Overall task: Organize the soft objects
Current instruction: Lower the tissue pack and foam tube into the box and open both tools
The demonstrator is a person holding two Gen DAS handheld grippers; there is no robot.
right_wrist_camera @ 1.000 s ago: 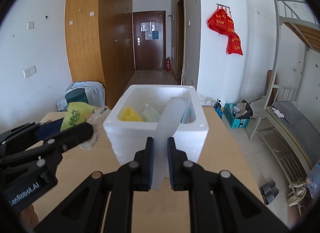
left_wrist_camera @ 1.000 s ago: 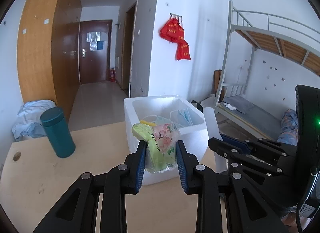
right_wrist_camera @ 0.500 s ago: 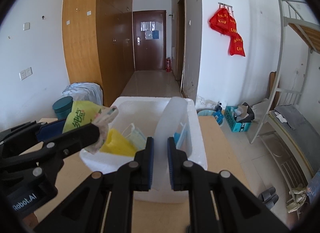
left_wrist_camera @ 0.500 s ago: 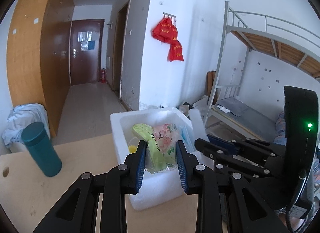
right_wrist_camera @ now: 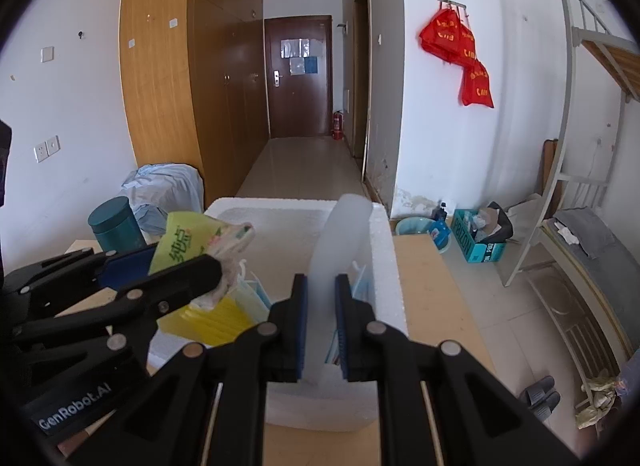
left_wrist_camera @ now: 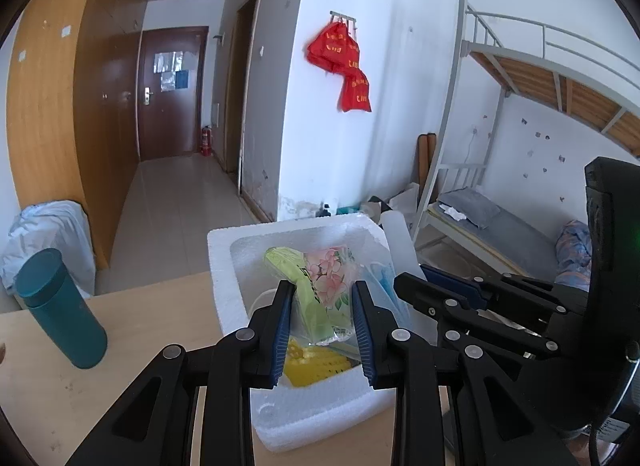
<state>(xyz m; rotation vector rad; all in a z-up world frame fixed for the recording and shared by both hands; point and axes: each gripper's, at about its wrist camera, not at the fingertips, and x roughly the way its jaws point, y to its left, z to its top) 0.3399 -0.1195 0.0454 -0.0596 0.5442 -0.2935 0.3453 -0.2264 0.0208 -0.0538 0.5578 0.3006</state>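
While pinching tissue packs (left_wrist_camera: 320, 294) (over box (left_wrist_camera: 228, 290)): left hand-held gripper (left_wrist_camera: 322, 330).

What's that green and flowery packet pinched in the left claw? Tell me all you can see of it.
The packet looks like a soft clear-plastic pack, lime green with printed characters on one side and pink flowers on the other, crinkled at its ends. The left gripper pinches its lower part, holding it upright over the open white foam box, above a yellow item and face masks inside.

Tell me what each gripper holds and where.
Left gripper: tissue packs, pinched at their lower part. Right gripper: white foam strip, near its lower end.
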